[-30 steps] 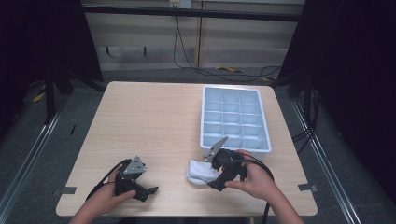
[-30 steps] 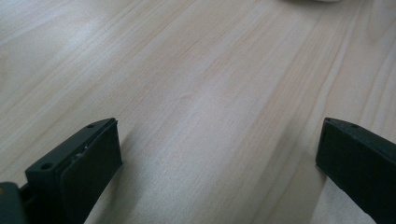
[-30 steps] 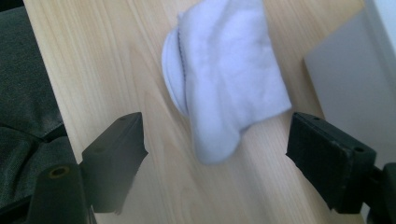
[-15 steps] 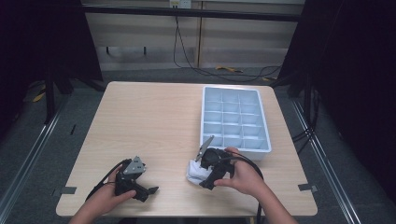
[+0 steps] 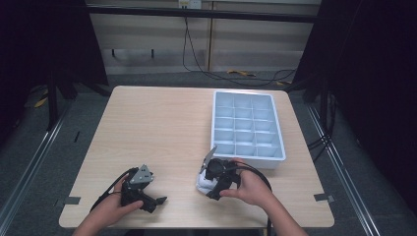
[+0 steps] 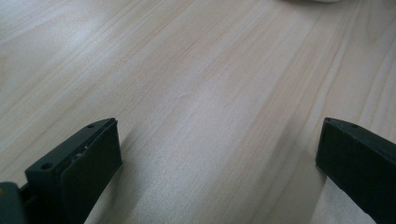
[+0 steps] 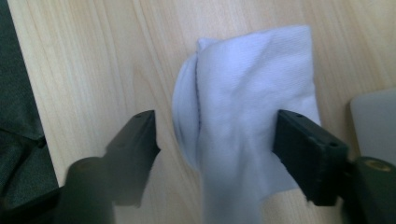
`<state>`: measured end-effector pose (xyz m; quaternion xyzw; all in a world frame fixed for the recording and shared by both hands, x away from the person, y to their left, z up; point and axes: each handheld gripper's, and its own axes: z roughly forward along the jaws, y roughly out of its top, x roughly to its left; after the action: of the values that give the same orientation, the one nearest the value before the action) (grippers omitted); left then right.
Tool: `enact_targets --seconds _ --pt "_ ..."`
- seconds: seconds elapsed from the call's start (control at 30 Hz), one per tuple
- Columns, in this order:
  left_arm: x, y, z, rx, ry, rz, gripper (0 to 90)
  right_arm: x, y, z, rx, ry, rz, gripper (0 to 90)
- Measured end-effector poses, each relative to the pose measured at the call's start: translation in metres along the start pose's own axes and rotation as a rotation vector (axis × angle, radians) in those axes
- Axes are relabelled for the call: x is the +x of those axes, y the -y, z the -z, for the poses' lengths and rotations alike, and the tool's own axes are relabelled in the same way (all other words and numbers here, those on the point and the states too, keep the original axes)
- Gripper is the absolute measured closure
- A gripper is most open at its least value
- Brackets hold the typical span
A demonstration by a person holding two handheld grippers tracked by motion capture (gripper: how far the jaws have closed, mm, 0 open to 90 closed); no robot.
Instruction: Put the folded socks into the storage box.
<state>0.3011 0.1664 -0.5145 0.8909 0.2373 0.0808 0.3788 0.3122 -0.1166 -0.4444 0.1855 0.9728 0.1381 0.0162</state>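
While the right gripper point(image 7: 215, 135) points down at the tabletop, its jaws straddle a white sock point(image 7: 247, 116), folded and bunched; they have just been closing in on it. In the right gripper view one jaw meets the sock's edge, the other stands just off the opposite edge w/ bare wood between, so no squeeze yet: jaws parted, sock between them, not gripped. Sock lies flat on the wooden table point(image 7: 93, 56), near the front edge, and in the high view it shows as a white patch point(image 5: 202, 183) under the gripper point(image 5: 212, 183), just in front of the near end of the tray. That tray point(image 5: 248, 158) is a pale blue plastic one w/ a grid of compartments, on the table's right half, near the sock but apart from it.

Left gripper point(image 6: 215, 154) has its jaws spread wide w/ nothing between them, hovering low over bare wood. In the high view it point(image 5: 156, 201) sits at the front-left of the table, well apart from sock & tray, its grey three-cornered plate on top, cable trailing back toward the person's left hand point(image 5: 110, 212). Right hand point(image 5: 251, 187) wraps the other gripper's body.
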Motion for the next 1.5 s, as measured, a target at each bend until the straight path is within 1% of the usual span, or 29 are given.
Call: enact_targets --seconds 0.07,0.1,0.13,0.17,0.23,0.27,0.3,0.33,0.37,0.4,0.43,0.47,0.5,0.57,0.6,0.67,0.7,0.73,0.77,0.8,0.83,0.93,1.0,1.03,1.13,1.23,1.27,1.4,1.5 --pt "0.0 0.0 0.0 0.0 0.0 0.0 0.0 0.0 0.0 -0.002 0.017 0.011 0.006 36.3" --pt "0.0 0.0 0.0 0.0 0.0 0.0 0.0 0.0 0.0 -0.004 0.016 0.019 0.019 37.7" --pt "0.0 0.0 0.0 -0.002 0.0 0.0 0.0 0.0 0.001 -0.005 0.02 0.026 0.018 39.5" --pt "0.0 0.0 0.0 -0.004 0.0 0.001 0.0 0.0 0.001 -0.005 0.019 0.036 0.029 43.0" --pt "0.0 0.0 0.0 -0.002 0.0 0.0 0.0 0.0 0.001 -0.006 0.021 0.053 0.018 49.5" --pt "0.0 0.0 0.0 -0.002 0.0 0.0 0.0 0.0 0.001 -0.006 0.021 0.053 0.018 49.5" --pt "0.0 0.0 0.0 0.0 0.0 0.0 0.0 0.0 0.001 -0.006 0.019 0.061 0.02 55.2" --pt "0.0 0.0 0.0 -0.003 0.0 0.0 0.0 0.0 0.001 -0.006 0.019 0.061 0.02 55.2" --pt "0.0 0.0 0.0 0.0 0.0 0.0 0.0 0.0 0.001 -0.005 0.019 0.064 0.019 59.8" --pt "0.0 0.0 0.0 0.0 0.0 0.0 0.0 0.0 0.001 -0.005 0.021 0.059 0.002 62.6" --pt "0.0 0.0 0.0 0.0 0.0 0.0 0.0 -0.002 0.0 -0.003 0.019 0.042 0.003 71.2" --pt "0.0 0.0 0.0 0.0 0.0 0.0 0.0 -0.002 0.0 -0.003 0.019 0.042 0.003 71.2" --pt "0.0 0.0 0.0 0.0 0.0 0.0 0.0 -0.002 -0.001 -0.001 0.02 0.031 -0.025 73.1" --pt "0.0 0.0 0.0 0.0 0.0 0.0 0.0 -0.003 -0.001 0.0 0.023 0.023 -0.02 75.1" --pt "0.0 0.0 0.0 0.0 0.0 0.0 0.0 -0.003 -0.002 0.001 0.028 0.022 -0.03 76.1" --pt "0.0 0.0 0.0 -0.001 0.0 0.0 0.0 -0.005 -0.002 0.003 0.032 0.016 -0.023 77.4" --pt "0.0 0.0 0.0 0.0 0.0 0.0 0.0 -0.006 -0.002 0.007 0.024 0.009 -0.036 77.7" --pt "0.0 0.0 0.0 0.0 0.0 0.0 0.0 -0.006 -0.002 0.007 0.024 0.009 -0.036 77.7" --pt "0.0 0.0 0.0 0.0 0.0 0.0 0.0 -0.007 -0.003 0.008 0.032 0.004 -0.039 77.9" --pt "0.0 0.0 0.0 -0.001 0.001 0.001 0.0 -0.007 -0.002 0.011 0.029 0.009 -0.039 77.9" --pt "0.0 0.0 0.0 0.0 0.0 0.0 0.0 -0.008 -0.001 0.015 0.035 0.005 -0.029 78.1" --pt "0.0 0.0 0.0 -0.001 0.001 0.0 0.0 -0.008 0.0 0.019 0.03 0.006 -0.041 78.0" --pt "0.0 0.0 0.0 0.0 0.0 0.0 0.0 -0.009 0.001 0.023 0.029 0.009 -0.038 78.0" --pt "0.0 0.0 0.0 0.0 0.0 0.0 0.0 -0.009 0.002 0.026 0.027 0.005 -0.048 78.0" --pt "0.0 0.0 0.0 0.0 0.001 0.0 0.0 -0.011 0.005 0.036 0.015 -0.019 -0.054 78.0" --pt "0.0 0.0 0.0 0.0 0.001 0.0 0.0 -0.011 0.006 0.041 0.022 -0.021 -0.055 78.0" --pt "0.0 0.0 0.0 -0.002 0.002 0.001 0.0 -0.012 0.006 0.044 0.023 -0.017 -0.046 78.0" --pt "0.0 0.0 0.0 -0.001 0.003 0.0 0.0 -0.012 0.006 0.057 0.023 -0.024 -0.056 78.0" --pt "0.0 0.0 0.0 0.001 0.002 0.0 0.0 -0.013 0.006 0.067 0.024 -0.029 -0.052 78.0"
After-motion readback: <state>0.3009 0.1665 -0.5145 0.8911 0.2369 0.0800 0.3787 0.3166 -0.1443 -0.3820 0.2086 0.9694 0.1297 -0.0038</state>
